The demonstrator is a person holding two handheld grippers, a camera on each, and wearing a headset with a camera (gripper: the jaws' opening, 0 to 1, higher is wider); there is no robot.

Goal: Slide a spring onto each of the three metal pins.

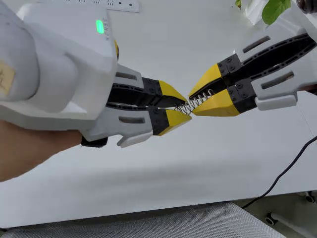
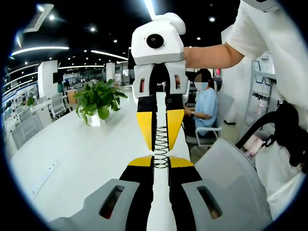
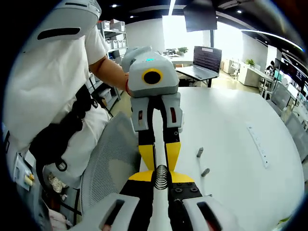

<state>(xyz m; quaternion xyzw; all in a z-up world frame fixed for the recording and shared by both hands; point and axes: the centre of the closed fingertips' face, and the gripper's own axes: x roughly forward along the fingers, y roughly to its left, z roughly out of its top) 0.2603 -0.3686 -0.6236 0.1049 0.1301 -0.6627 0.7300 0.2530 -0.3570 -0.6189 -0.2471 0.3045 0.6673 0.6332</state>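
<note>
The two claws meet tip to tip above the white worktop [image 1: 198, 163], clear of its surface. The right claw [image 1: 193, 103] comes in from the upper right of the head view. It is clenched on the spring [image 1: 195, 101], whose coils show between its yellow tips. The left claw [image 1: 188, 109] reaches in from the left. Its jaws are drawn close together around the spring's near end, and I cannot tell whether a pin lies inside the coils there.

In the left gripper view the spring [image 2: 161, 144] runs straight from the left claw [image 2: 161, 161] up into the right claw [image 2: 160, 147]. A potted plant [image 2: 98, 98] stands on the worktop beyond.

In the right gripper view the spring [image 3: 162, 177] is seen end-on between the right claw's [image 3: 162, 177] tips, with the left claw [image 3: 159, 166] pointing at it from just ahead. Two pins [image 3: 199, 152] [image 3: 205, 172] lie on the worktop [image 3: 231, 144] to the right of the claws, near each other and apart from the spring. A power strip [image 3: 257, 144] lies farther right.

A black cable [image 1: 282, 173] hangs off the worktop's near edge, and a grey mesh chair [image 1: 148, 223] sits below it.
</note>
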